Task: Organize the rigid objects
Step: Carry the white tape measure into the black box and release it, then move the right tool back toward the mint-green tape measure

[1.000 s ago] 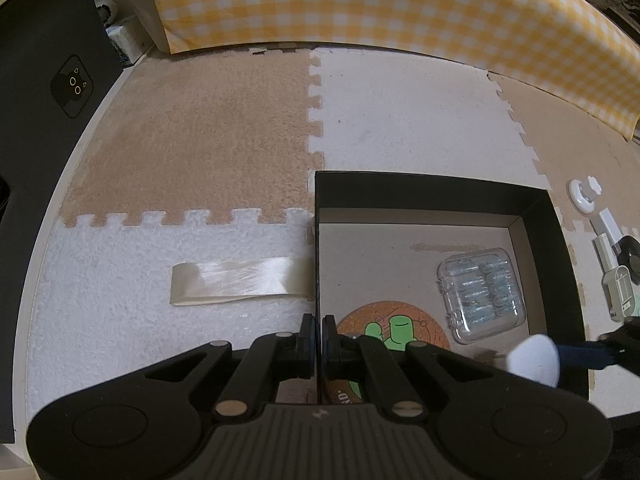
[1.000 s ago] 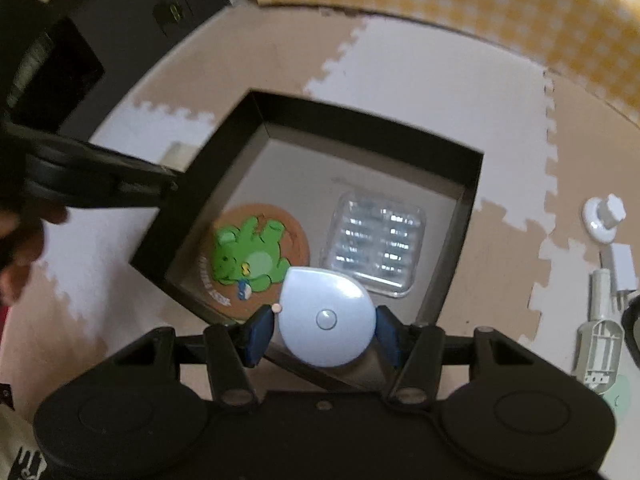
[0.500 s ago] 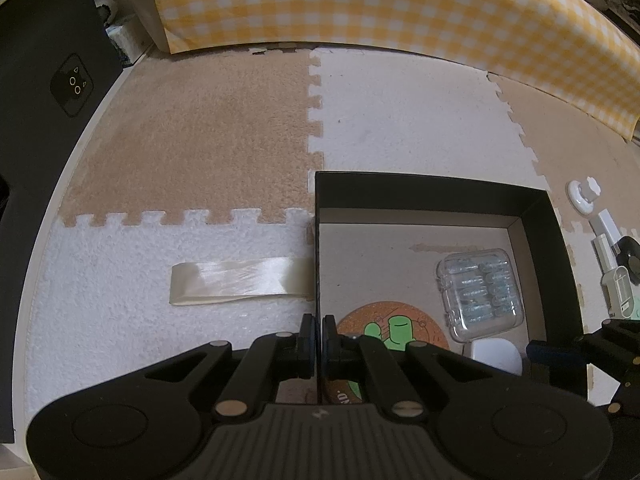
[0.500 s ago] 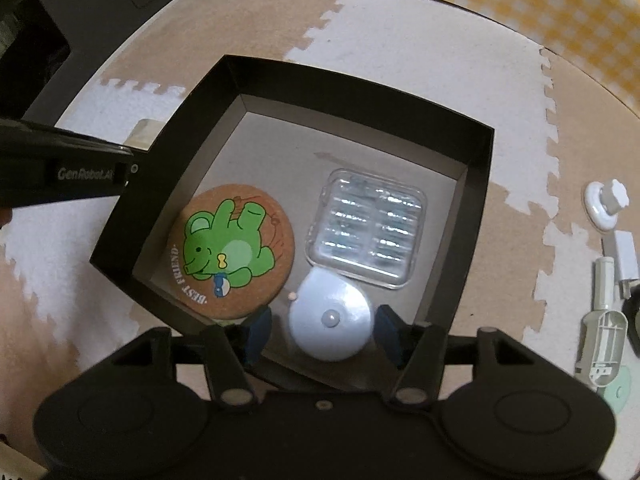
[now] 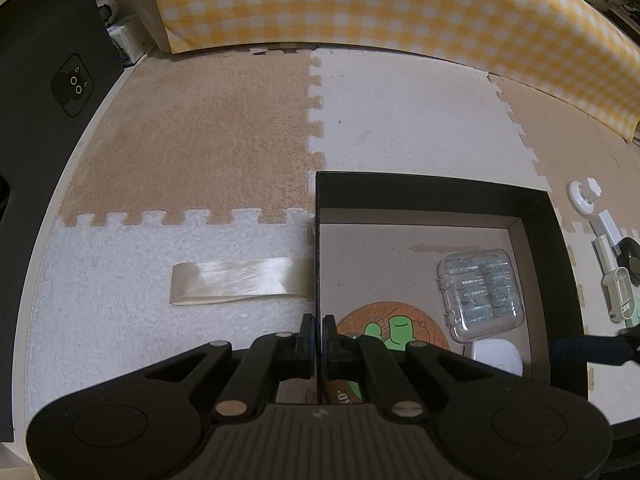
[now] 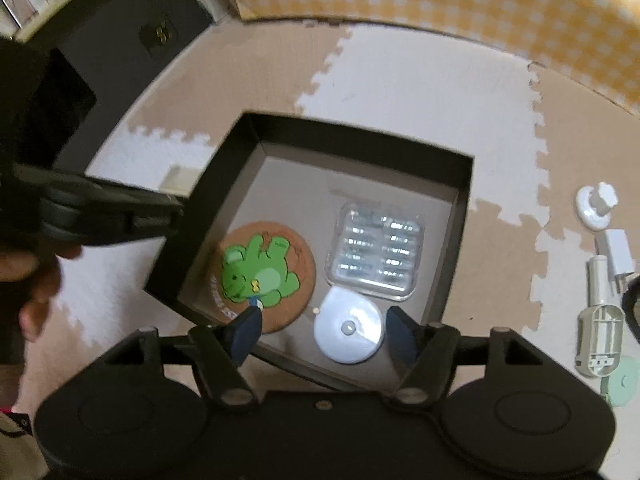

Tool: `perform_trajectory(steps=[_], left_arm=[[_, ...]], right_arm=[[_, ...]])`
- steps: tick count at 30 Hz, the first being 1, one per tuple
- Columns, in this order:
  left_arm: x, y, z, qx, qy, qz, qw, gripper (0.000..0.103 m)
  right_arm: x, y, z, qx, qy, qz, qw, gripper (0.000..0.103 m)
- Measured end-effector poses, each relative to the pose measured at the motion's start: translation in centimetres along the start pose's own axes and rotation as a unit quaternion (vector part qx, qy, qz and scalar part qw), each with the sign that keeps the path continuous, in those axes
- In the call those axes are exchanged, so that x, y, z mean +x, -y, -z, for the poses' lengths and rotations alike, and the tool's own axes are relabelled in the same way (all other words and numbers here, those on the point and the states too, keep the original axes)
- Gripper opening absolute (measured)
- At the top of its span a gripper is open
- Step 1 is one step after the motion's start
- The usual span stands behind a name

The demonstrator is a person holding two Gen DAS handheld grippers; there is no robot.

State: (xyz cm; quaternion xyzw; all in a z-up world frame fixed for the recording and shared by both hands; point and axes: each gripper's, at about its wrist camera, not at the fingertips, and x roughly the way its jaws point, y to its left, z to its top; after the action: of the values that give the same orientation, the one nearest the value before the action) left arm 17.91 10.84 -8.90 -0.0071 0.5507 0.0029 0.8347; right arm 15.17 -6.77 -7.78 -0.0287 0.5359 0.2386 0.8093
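A black box (image 6: 464,208) sits on the foam floor mats. Inside it lie a round cork coaster with a green bear (image 6: 266,272), a clear plastic case (image 6: 376,258) and a pale blue round gadget (image 6: 348,328). My right gripper (image 6: 322,330) is open above the box's near edge, its fingers apart on either side of the gadget, which lies on the box floor. My left gripper (image 5: 319,340) is shut on the box's left wall (image 5: 318,240). The box also shows in the left wrist view with the coaster (image 5: 394,330), case (image 5: 480,294) and gadget (image 5: 496,358).
Right of the box lie a white round knob (image 6: 596,204), a white plug (image 6: 616,256), a white plastic tool (image 6: 600,320) and a mint green piece (image 6: 624,380). A strip of clear tape (image 5: 240,280) lies left of the box. A yellow checked cloth (image 5: 400,4) hangs at the back.
My right gripper lowered the pale blue gadget into the box, opened and let it go, then pulled back a little. My left gripper stayed shut on the box wall.
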Motion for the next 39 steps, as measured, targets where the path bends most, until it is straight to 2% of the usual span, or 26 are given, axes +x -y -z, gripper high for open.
perform_trajectory(steps=[10, 15, 18, 24, 27, 31, 39], left_arm=[[0.0, 0.0, 0.0, 0.001, 0.0, -0.001, 1.0, 0.003], [0.0, 0.0, 0.0, 0.001, 0.001, -0.002, 1.0, 0.003], [0.0, 0.0, 0.0, 0.0, 0.001, -0.002, 1.0, 0.003], [-0.1, 0.0, 0.0, 0.001, 0.001, -0.003, 1.0, 0.003], [-0.1, 0.0, 0.0, 0.001, 0.001, -0.003, 1.0, 0.003], [-0.1, 0.0, 0.0, 0.001, 0.001, -0.002, 1.0, 0.003], [-0.1, 0.0, 0.0, 0.001, 0.001, -0.003, 1.0, 0.003]], right_arm=[[-6.1, 2.5, 1.2, 0.029, 0.091, 0.01, 0.995, 0.08], [-8.1, 4.7, 2.0, 0.05, 0.129, 0.038, 0.99, 0.09], [-8.8, 6.4, 2.5, 0.057, 0.139, 0.058, 0.987, 0.097], [-9.5, 10.9, 3.7, 0.091, 0.162, 0.103, 0.977, 0.103], [-9.4, 13.3, 4.1, 0.108, 0.17, 0.134, 0.97, 0.103], [-9.1, 16.3, 4.6, 0.131, 0.178, 0.149, 0.964, 0.103], [-6.5, 20.4, 6.9, 0.119, 0.166, 0.188, 0.961, 0.103]])
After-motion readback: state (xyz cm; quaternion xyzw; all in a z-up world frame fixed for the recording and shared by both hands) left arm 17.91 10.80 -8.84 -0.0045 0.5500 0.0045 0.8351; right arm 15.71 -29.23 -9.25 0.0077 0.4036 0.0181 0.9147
